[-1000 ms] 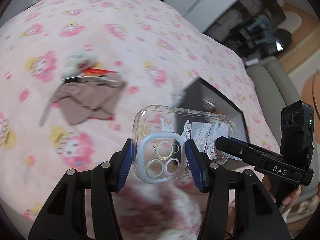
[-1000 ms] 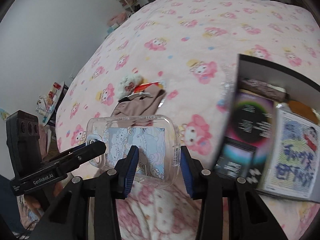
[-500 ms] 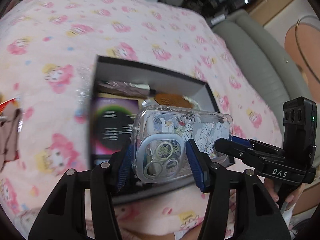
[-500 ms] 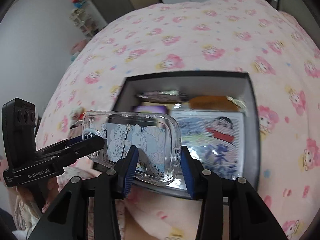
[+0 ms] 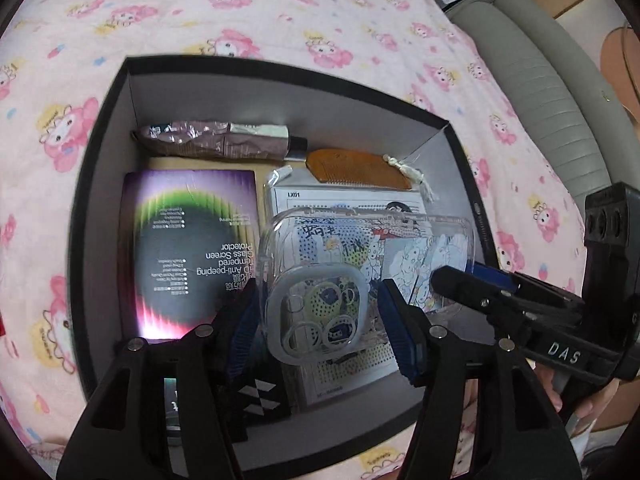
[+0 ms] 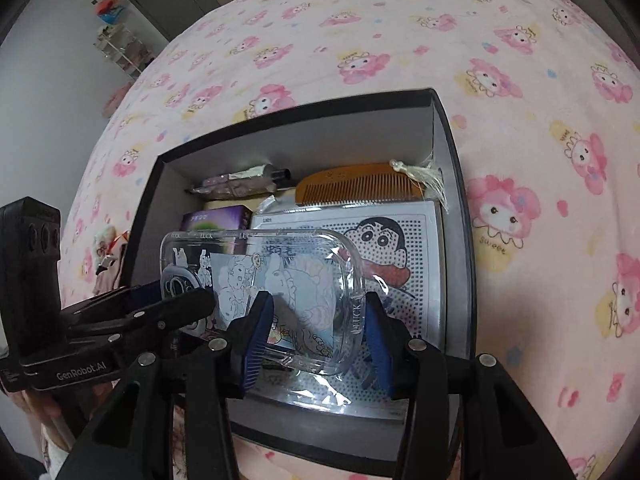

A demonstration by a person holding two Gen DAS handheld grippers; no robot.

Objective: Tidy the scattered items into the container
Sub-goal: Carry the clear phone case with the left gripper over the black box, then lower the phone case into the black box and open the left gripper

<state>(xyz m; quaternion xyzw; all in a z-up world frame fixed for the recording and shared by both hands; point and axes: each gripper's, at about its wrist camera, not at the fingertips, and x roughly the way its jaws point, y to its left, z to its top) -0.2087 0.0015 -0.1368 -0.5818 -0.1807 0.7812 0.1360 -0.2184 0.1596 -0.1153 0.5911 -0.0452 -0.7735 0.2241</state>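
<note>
Now the black box (image 5: 100, 208) on the pink bedspread (image 5: 280, 8) lies right beneath the clear phone case (image 5: 320, 240), no longer off to one side; both jaws have just been opening around the case; the left gripper (image 5: 320, 328) stands slightly clear of it; whether the right gripper (image 6: 316, 332) still presses, I cannot tell; inside lie a bead-board pack (image 6: 420, 240), screen-protector box (image 5: 180, 248), folded umbrella (image 5: 208, 140) and comb (image 5: 352, 168).

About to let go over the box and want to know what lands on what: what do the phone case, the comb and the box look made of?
Phone case: clear glossy plastic, likely soft-edged; the printed sheet beneath shows through it and its rim catches highlights. Comb: looks like wood, matte orange-brown with fine cut teeth and a pale tassel. Box: seems rigid cardboard, black outside, dull grey inside, with a folded corner seam.
</note>
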